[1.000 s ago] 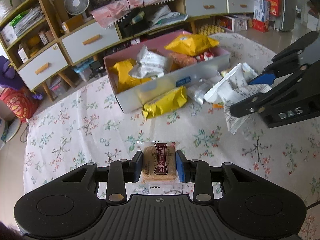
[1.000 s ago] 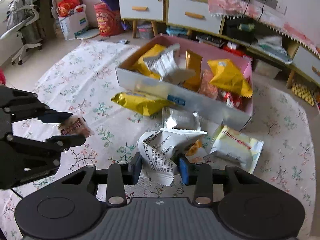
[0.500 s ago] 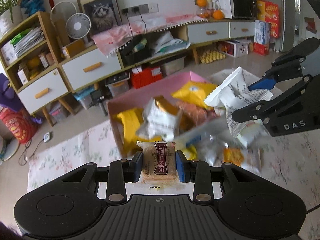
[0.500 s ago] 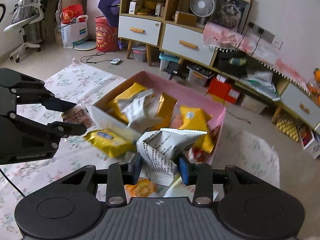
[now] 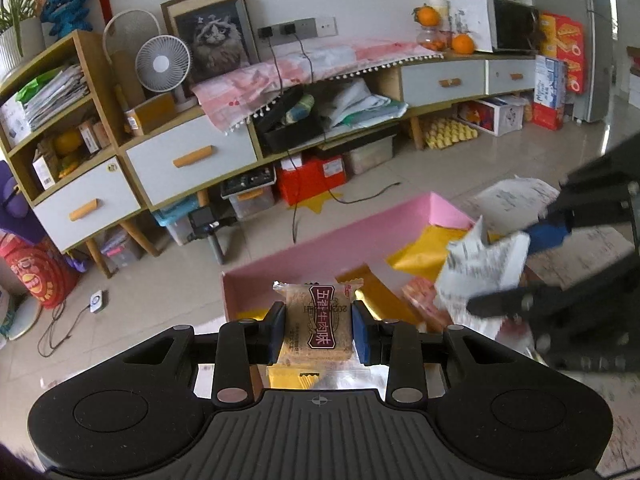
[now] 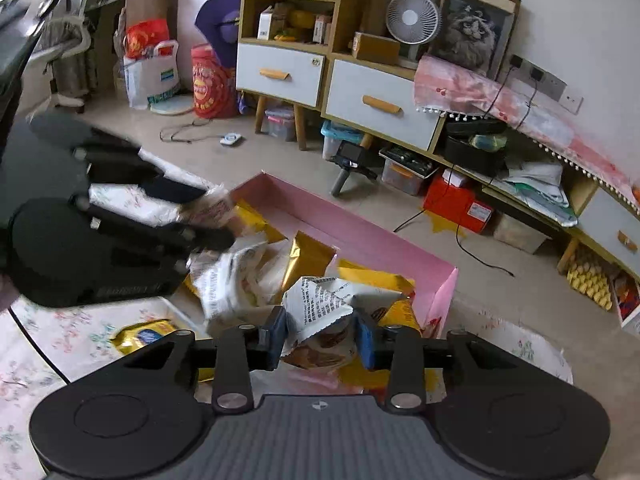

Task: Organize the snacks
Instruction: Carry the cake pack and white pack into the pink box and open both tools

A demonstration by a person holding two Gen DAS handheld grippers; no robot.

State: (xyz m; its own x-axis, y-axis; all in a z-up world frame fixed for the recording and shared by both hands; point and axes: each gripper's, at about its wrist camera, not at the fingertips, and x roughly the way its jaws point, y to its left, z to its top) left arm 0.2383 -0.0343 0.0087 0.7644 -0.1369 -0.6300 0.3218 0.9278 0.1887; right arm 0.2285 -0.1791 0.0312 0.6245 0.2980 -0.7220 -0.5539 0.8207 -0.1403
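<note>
- The left gripper was matte black plastic, with a ribbed grey-black plate at six o'clock bearing a small crosshair mark.
- Two round recessed discs sat at its seven and five o'clock corners.
- Its fingers carried blue pads, each arm pinned by a silver screw.
- The right gripper matched it: black body, blue pads, silver screws, and faint embossed lettering along its side.

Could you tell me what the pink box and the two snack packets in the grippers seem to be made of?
Pink box: probably matte cardboard, with flat stiff walls and no shine. Biscuit packet in the left gripper: clear glossy plastic film, since the biscuit shows through. White printed packet in the right gripper: thin crinkled film, plastic or foil-lined.
</note>
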